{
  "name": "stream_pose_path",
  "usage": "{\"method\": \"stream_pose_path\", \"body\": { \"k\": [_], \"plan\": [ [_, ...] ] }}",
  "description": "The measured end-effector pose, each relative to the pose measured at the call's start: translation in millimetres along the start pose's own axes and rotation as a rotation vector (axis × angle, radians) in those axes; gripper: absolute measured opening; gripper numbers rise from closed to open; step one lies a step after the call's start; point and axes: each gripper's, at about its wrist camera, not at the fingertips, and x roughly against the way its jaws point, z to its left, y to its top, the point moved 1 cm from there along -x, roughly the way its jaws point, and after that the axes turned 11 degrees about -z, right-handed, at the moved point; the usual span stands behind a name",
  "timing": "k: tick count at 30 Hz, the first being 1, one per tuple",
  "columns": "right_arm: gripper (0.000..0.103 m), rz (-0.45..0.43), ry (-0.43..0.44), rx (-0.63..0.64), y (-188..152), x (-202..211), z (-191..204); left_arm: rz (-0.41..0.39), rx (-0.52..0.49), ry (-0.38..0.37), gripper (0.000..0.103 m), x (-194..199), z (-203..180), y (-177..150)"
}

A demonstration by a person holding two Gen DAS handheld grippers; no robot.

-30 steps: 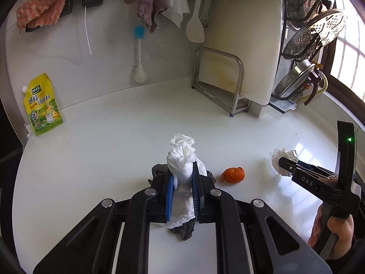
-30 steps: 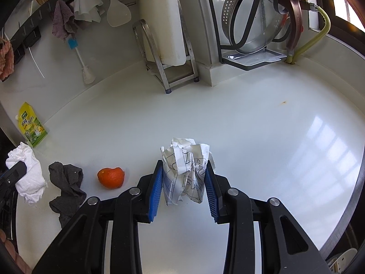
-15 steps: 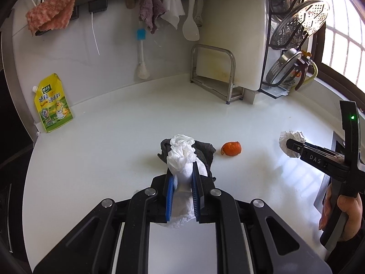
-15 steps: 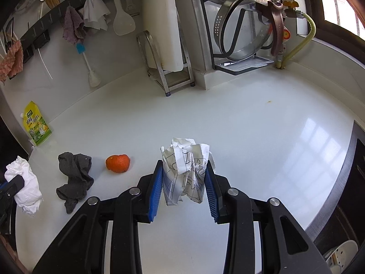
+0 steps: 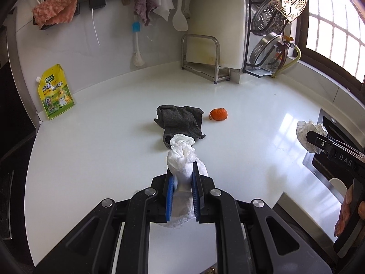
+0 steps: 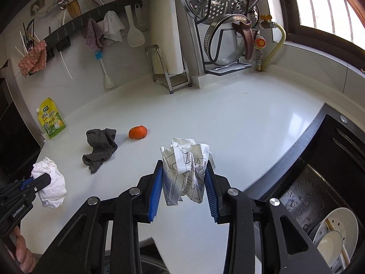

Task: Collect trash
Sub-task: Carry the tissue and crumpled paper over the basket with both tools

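Note:
My left gripper [image 5: 181, 173] is shut on a crumpled white tissue [image 5: 181, 157] and holds it above the white counter [image 5: 102, 141]. My right gripper [image 6: 184, 173] is shut on a crumpled sheet of lined paper [image 6: 186, 159], lifted near the counter's front edge. Each shows in the other view: the tissue in the right wrist view [image 6: 49, 182], the paper in the left wrist view [image 5: 308, 134]. An orange peel [image 5: 218, 114] [image 6: 137, 132] and a dark grey rag [image 5: 180, 122] [image 6: 100, 146] lie on the counter beyond both grippers.
A yellow seasoning pouch [image 5: 54, 91] leans on the back wall at the left. A cutting board in a metal stand [image 5: 205, 52] and a rack of steamer pans [image 6: 223, 22] stand at the back. A black sink [image 6: 319, 194] with white dishes lies at the right.
Both grippers have pulled back and up from the counter with their loads. The rag and peel now lie farther ahead, and the sink has come into view.

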Motion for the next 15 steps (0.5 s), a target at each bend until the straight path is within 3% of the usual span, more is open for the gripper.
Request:
{"method": "stream_pose_path", "body": {
  "k": [15],
  "plan": [
    [0.034,0.002,-0.007,-0.051,-83,109,38,0.008,-0.045,-0.046,0.015,65,-4,-57]
  ]
}}
